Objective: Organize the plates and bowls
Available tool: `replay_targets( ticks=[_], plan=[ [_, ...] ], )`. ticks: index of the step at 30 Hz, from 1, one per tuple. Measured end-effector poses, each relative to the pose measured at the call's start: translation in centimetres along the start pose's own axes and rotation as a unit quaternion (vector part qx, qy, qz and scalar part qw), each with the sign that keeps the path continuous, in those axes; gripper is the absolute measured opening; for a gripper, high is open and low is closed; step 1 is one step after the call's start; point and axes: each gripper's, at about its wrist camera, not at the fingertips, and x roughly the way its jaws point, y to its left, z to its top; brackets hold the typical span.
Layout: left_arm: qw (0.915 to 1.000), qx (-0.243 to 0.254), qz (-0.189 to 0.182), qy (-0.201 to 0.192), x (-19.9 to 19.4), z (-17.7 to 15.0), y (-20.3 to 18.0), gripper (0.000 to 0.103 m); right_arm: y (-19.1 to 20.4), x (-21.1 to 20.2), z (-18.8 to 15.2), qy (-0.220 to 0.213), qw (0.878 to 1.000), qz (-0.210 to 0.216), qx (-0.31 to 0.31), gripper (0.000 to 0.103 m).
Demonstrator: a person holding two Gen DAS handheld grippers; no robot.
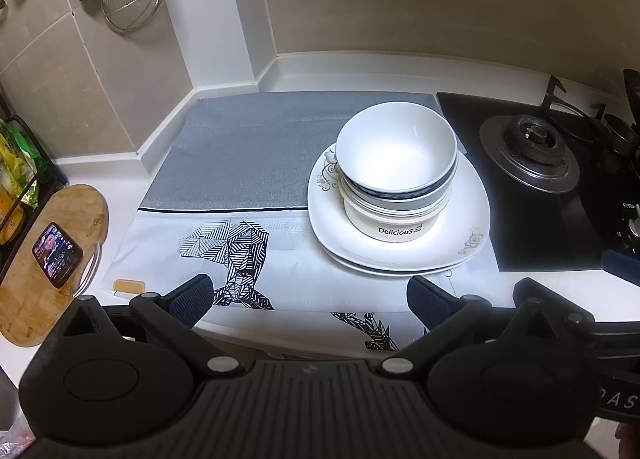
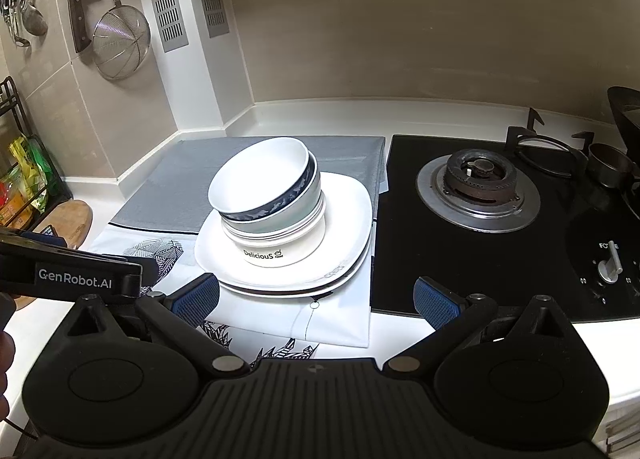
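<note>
Both grippers are hovering at 6 o'clock of the stack, the left gripper (image 1: pixel 308 295) and right gripper (image 2: pixel 316 297) with jaws spread wide, gripping nothing. The bowls (image 1: pixel 396 163) are sitting nested on the plates (image 1: pixel 460 219) over the cloth (image 1: pixel 240 147) on the surface. The stacking looks done; any next move calls for lifting the tilted top bowl. Readable writing: "DeliciouS", "GenRobot.AI".

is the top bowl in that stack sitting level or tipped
Tipped. In the right wrist view the top bowl leans left, its rim clearly slanted over the bowls beneath.
</note>
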Motion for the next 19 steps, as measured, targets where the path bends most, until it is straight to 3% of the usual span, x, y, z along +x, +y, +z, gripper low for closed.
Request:
replay_targets(
  ticks=[19],
  plan=[
    [0.9997, 0.012, -0.014, -0.015, -0.34, 0.29, 0.07, 0.103, -0.11, -0.25, 0.41, -0.009, 1.000, -0.008, 0.003, 0.103]
  ],
)
